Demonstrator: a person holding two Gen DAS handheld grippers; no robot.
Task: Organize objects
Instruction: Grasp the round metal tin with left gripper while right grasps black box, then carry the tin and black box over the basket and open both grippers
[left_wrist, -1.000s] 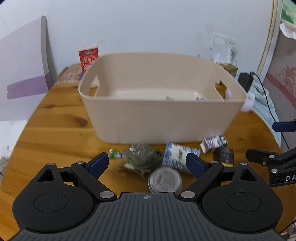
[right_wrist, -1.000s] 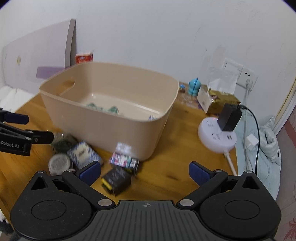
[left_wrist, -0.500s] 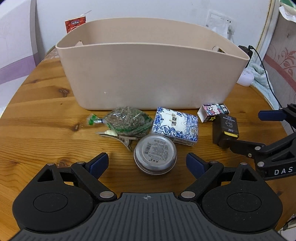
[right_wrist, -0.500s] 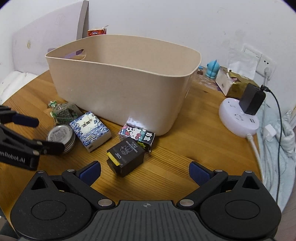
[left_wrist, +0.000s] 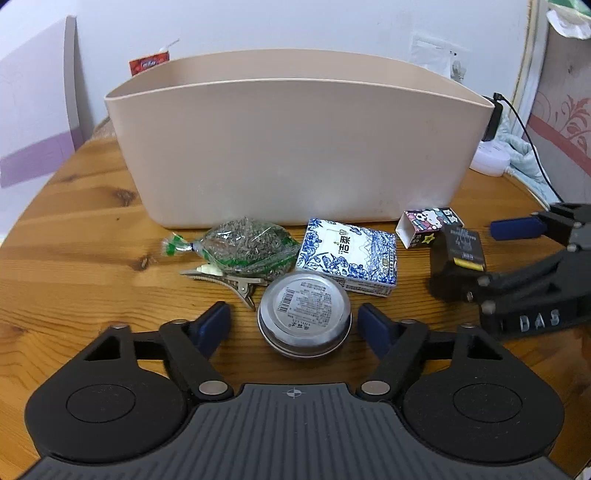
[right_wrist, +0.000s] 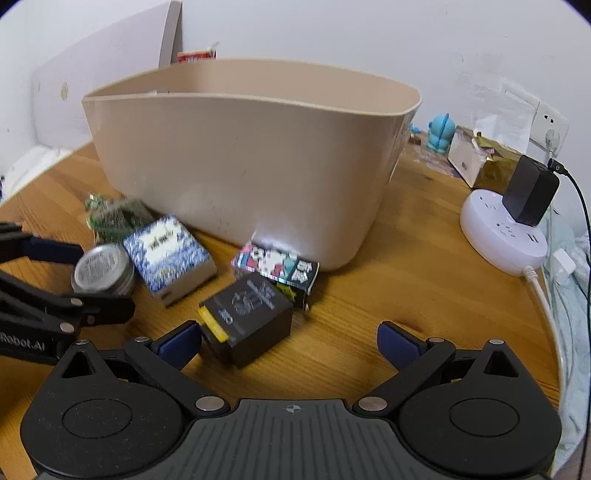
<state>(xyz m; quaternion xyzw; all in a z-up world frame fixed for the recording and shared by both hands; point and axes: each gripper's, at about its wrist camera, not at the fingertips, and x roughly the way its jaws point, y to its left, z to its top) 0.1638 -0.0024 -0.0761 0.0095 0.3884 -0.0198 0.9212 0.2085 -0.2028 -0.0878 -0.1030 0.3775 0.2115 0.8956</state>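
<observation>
Clutter sits on the round wooden table (left_wrist: 74, 258) just in front of the near wall of a large beige plastic tub (left_wrist: 295, 147): a clear bag of dried greenish herbs (left_wrist: 245, 245) at the left with a metal hair clip (left_wrist: 229, 278) touching its near edge, a blue-and-white patterned flat box (left_wrist: 349, 256) to its right, then a small cartoon-printed carton (left_wrist: 428, 223) against the tub's right corner, and a black box with a yellow strip (right_wrist: 247, 314) nearer than the carton. A round silver tin with a printed label on its lid (left_wrist: 304, 315) lies nearest, touching the near edge of the patterned box. The left gripper (left_wrist: 293, 325) straddles this tin; its jaws have just been closing, yet the blue pads still stand a little clear of the tin on both sides. The right gripper (right_wrist: 288, 341) is spread wide over the black box, its left pad just beside the box's yellow end, its right pad well apart from it. Far right, a white round power strip (right_wrist: 502, 240) carries a black plug adapter (right_wrist: 532, 195).
</observation>
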